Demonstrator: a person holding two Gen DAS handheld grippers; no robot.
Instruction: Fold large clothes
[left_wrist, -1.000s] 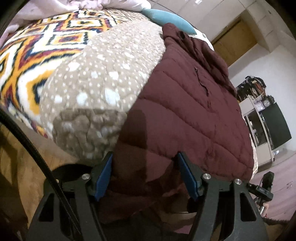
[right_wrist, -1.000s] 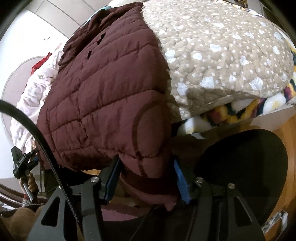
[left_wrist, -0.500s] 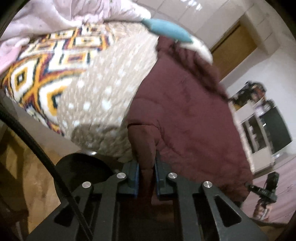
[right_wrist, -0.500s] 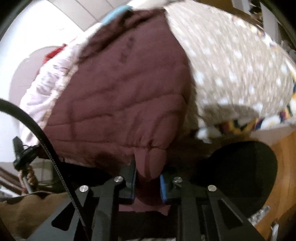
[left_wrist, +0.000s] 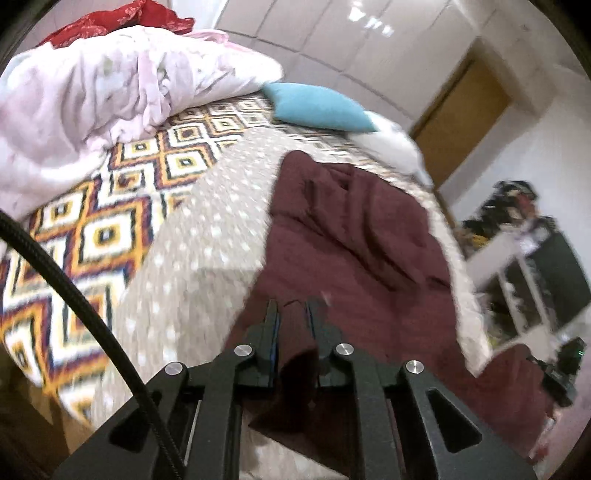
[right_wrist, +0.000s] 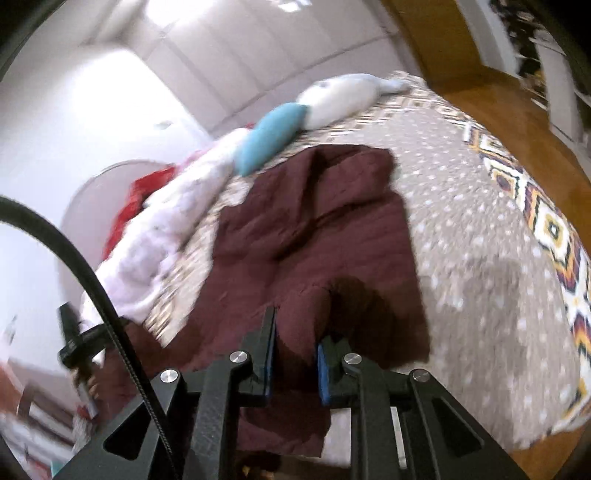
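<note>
Soft brown dotted blanket covers the bed. Close up, the left gripper has its jaws pinching the near edge of the dark red jacket. The right gripper jaws pinch the same edge too. The jacket lies flat on the blanket, reaching away. Far off are a blue pillow and a pink pile of bedding.

Bed under dotted beige quilt, patterned blanket beneath, maroon jacket spread on top, blue pillow, white pillow, pink bedding heaped
</note>
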